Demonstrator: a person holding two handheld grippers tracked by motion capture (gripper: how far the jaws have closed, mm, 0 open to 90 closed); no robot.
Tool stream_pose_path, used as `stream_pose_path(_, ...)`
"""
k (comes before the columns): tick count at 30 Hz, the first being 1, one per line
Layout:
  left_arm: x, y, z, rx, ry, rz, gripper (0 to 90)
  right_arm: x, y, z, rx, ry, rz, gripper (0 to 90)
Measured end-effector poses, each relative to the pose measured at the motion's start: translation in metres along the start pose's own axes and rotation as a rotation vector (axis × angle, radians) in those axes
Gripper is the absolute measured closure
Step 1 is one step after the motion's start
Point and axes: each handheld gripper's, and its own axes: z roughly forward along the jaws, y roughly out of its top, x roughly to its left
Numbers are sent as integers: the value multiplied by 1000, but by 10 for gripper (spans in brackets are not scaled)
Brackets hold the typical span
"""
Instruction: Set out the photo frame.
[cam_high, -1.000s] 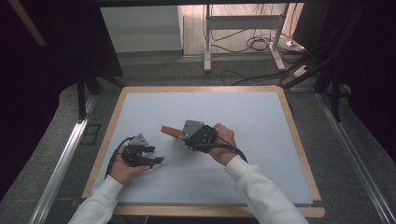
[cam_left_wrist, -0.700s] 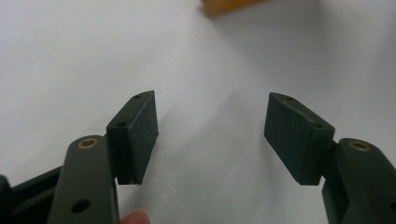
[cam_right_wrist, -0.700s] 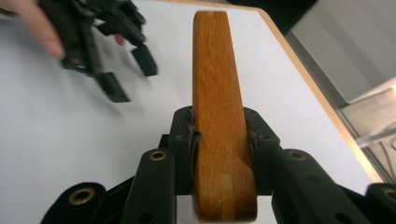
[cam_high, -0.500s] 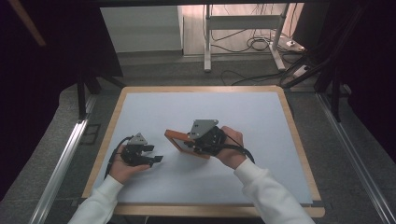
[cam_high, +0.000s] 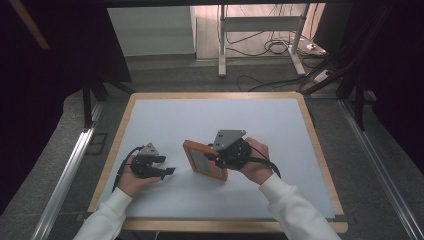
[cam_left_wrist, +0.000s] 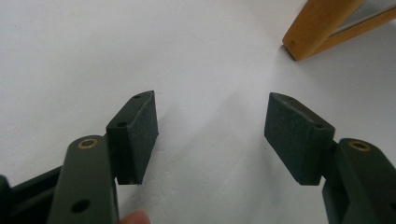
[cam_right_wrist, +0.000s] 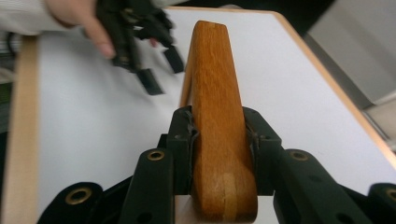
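Resting on a white worktop (cam_high: 215, 120) with a wooden border, items as follows.

Item 1: wooden frame (cam_high: 205, 160), orange-brown, rectangular, with a pale grey panel inside. It sits near the middle of the worktop, somewhat toward the near edge, tilted so that its right side is raised. In the right gripper view the frame's (cam_right_wrist: 217, 116) rounded wooden edge runs straight away between the jaws.

Item 2: right gripper (cam_high: 220, 157), black, with a grey three-cornered plate on top, held in the person's right hand (cam_high: 255, 160). Its jaws pinch the right side of the frame, pads pressed against both faces of the wood.

Item 3: left gripper (cam_high: 167, 171), black, held in the left hand (cam_high: 132, 177), near the worktop's near-left corner and apart from the frame. Its fingers (cam_left_wrist: 137, 130) are spread wide with bare white surface between them, gripping nothing; a frame corner (cam_left_wrist: 317, 25) lies farther off.

Item 4: white sleeves on both forearms, entering from the near edge.
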Motion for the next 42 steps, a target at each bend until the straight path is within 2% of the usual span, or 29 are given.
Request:
stream_pose_path(4,0,0,0,6,-1,7,341,-11,-4,0,24,-37,37,643)
stream_pose_path(6,0,0,1,6,-2,7,341,-16,-7,1,26,-39,55,634)
stream_pose_path(18,0,0,1,9,-5,9,338,-40,-14,12,59,-78,96,543)
stream_pose_path(25,0,0,1,12,-7,9,334,-52,-21,22,62,-118,150,494)
stream_pose_path(30,0,0,1,14,-11,7,333,-54,-22,23,47,-113,158,485)
stream_pose_path(32,0,0,1,13,-10,8,332,-54,-23,22,34,-110,168,439)
stream_pose_path(36,0,0,1,9,-9,9,331,-51,-28,15,-11,-127,233,321)
stream_pose_path(37,0,0,1,9,-9,8,331,-49,-30,12,-23,-144,250,290)
stream_pose_path(42,-1,0,1,3,-6,5,331,-42,-43,-4,-81,-202,314,227)
